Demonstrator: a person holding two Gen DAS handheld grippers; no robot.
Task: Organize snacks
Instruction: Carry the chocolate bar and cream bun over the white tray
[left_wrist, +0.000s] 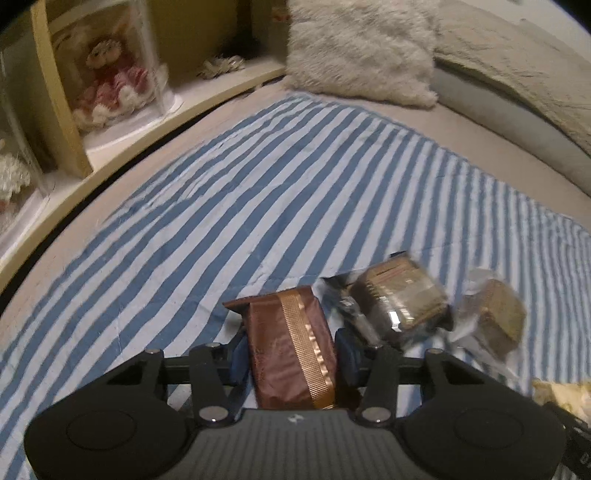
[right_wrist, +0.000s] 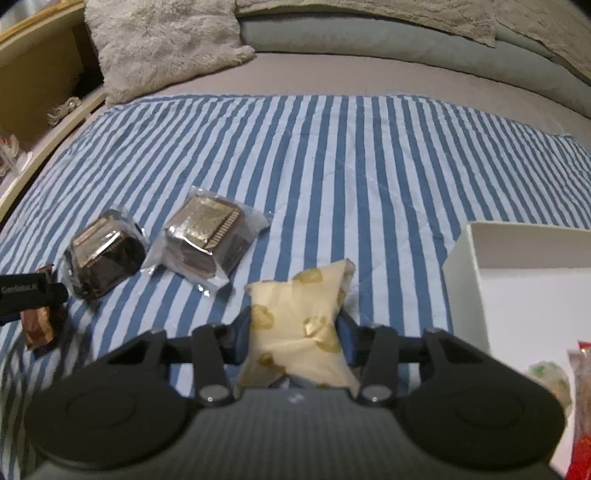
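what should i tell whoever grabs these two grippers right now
Left gripper: shut on a brown snack packet.
Right gripper: shut on a cream snack packet.
On the striped cloth: two clear-wrapped dark cakes.
White box at right, no snack visible inside.
Done: both packets gripped.
Left: likely box them, then the cakes.

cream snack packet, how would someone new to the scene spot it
Find the blue-and-white striped cloth on the bed. At its near edge, left of the white box, the right gripper pinches the cream snack packet. Unlike the two clear-wrapped dark cakes, it is pale with gold blotches.
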